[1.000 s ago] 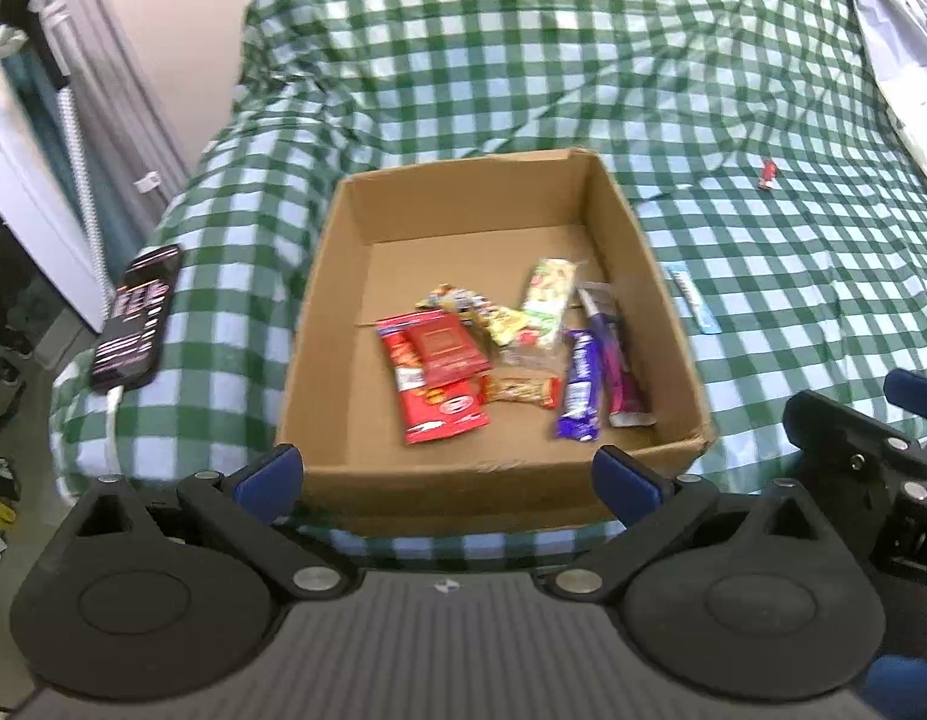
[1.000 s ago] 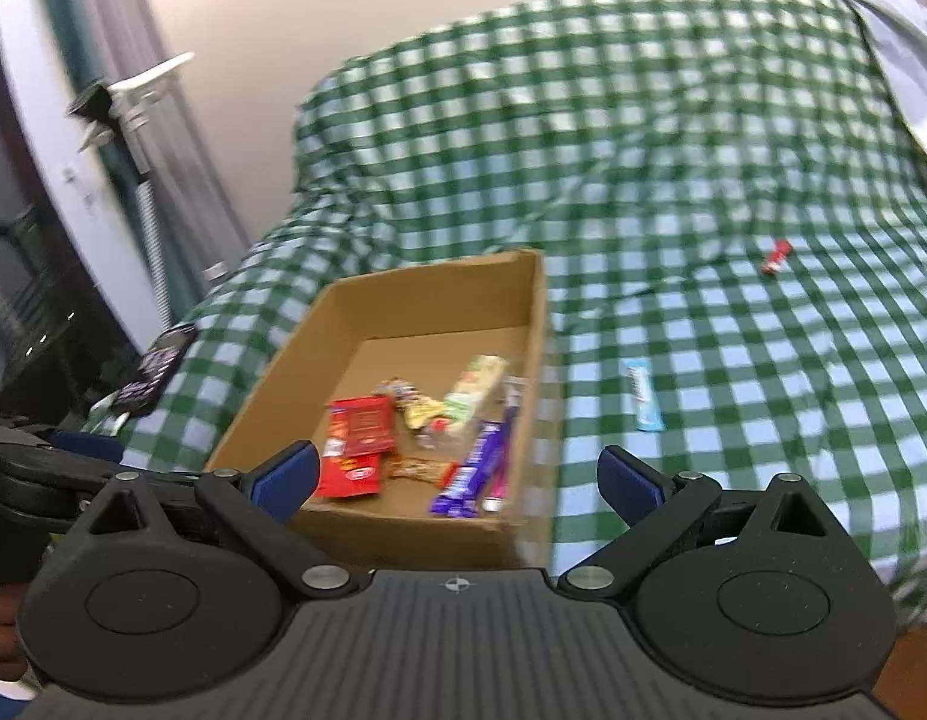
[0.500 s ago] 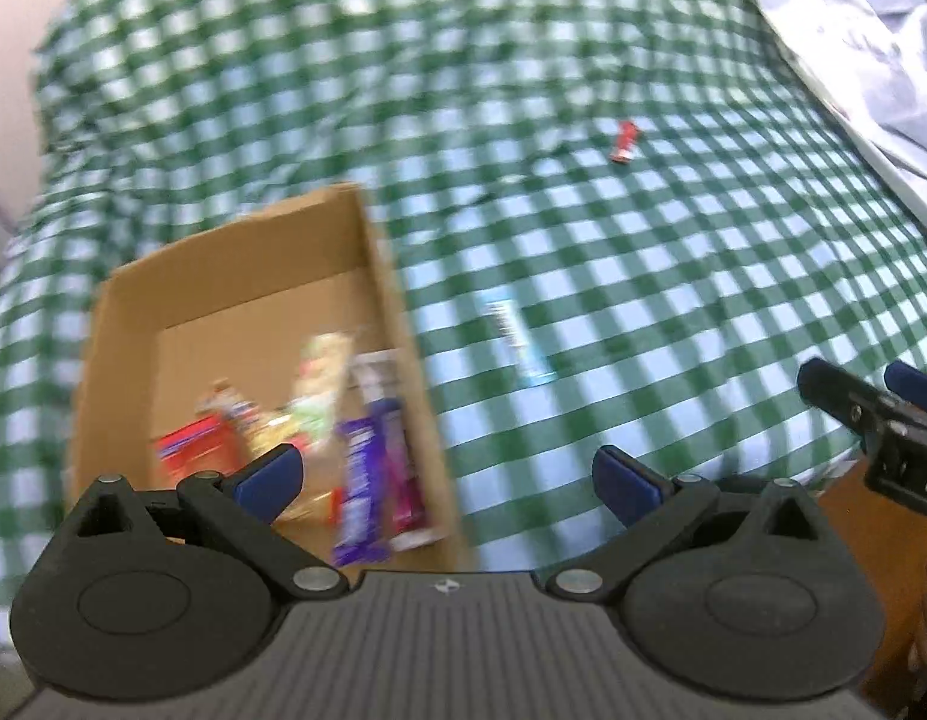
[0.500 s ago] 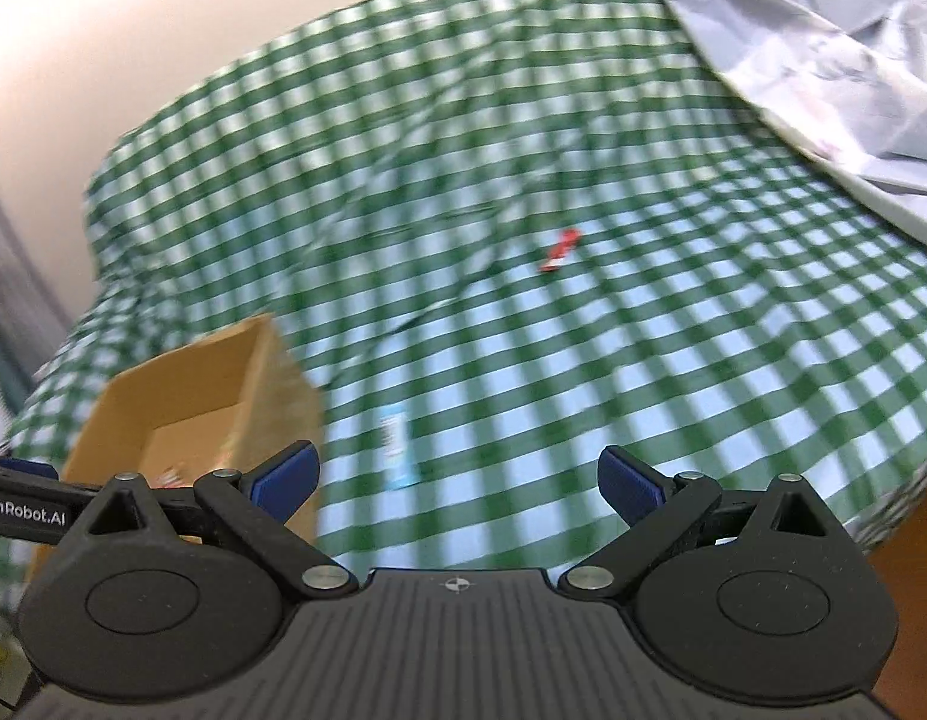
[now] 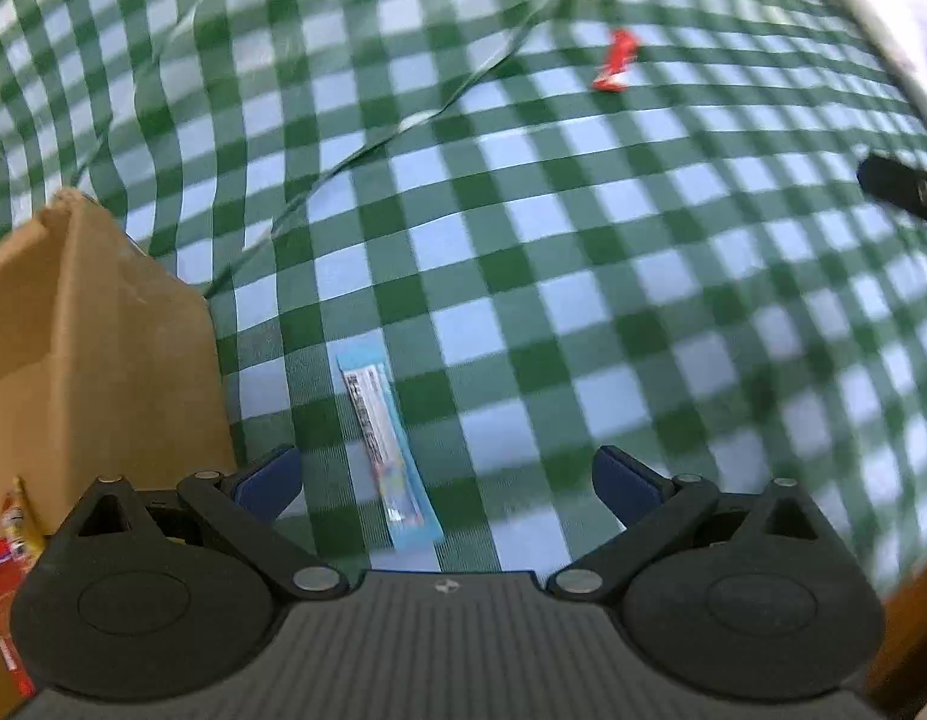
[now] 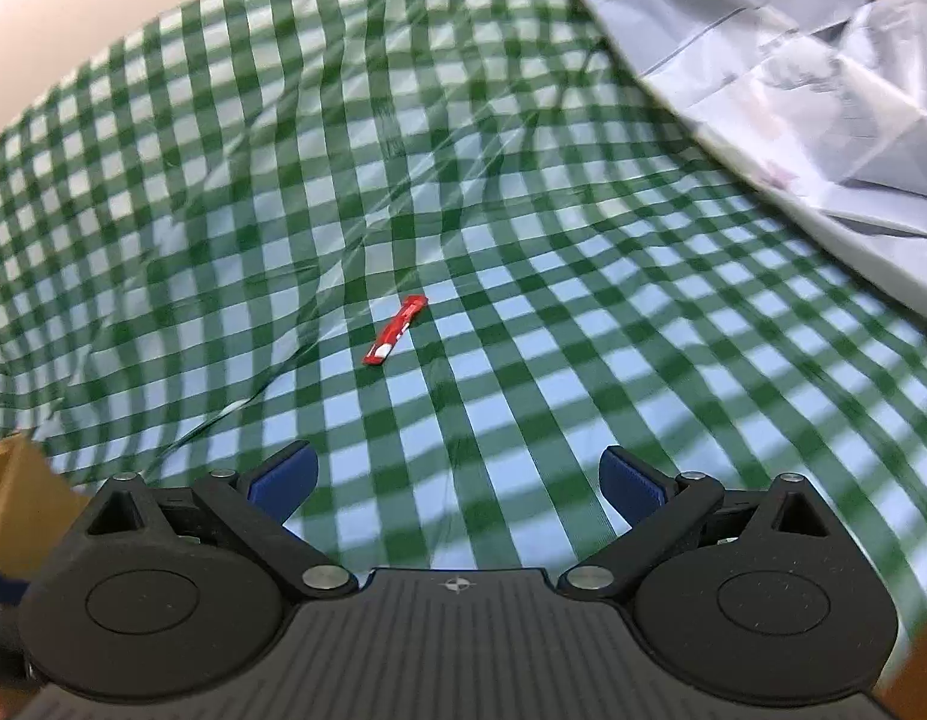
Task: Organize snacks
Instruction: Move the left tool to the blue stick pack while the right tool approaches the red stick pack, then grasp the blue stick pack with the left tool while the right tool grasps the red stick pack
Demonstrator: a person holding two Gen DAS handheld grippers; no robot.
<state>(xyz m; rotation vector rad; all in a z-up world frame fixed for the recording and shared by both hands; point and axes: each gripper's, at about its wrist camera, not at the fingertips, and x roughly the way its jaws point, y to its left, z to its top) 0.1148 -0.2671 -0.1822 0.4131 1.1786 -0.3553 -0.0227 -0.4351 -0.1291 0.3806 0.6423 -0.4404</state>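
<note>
in the left wrist view, the left gripper [image 5: 445, 477] has swung right since a second ago: the cardboard box [image 5: 103, 354], then centred ahead of it, now sits off its left finger, only a corner and a sliver of red snacks [image 5: 7, 564] inside showing. its jaws are spread wide and empty. one light blue snack bar [image 5: 382, 450] lies on the green checked cloth [image 5: 583, 276] just ahead, between the fingers, nearer the left one. one red snack stick [image 5: 613, 60] lies far ahead to the right. in the right wrist view, the right gripper [image 6: 457, 477], also wide and empty, has turned away from the box, now just an edge [image 6: 13, 498] at its left. one red stick [image 6: 396, 329] lies well ahead, slightly left of centre; grey-blue bedding [image 6: 823, 90] fills the upper right.
</note>
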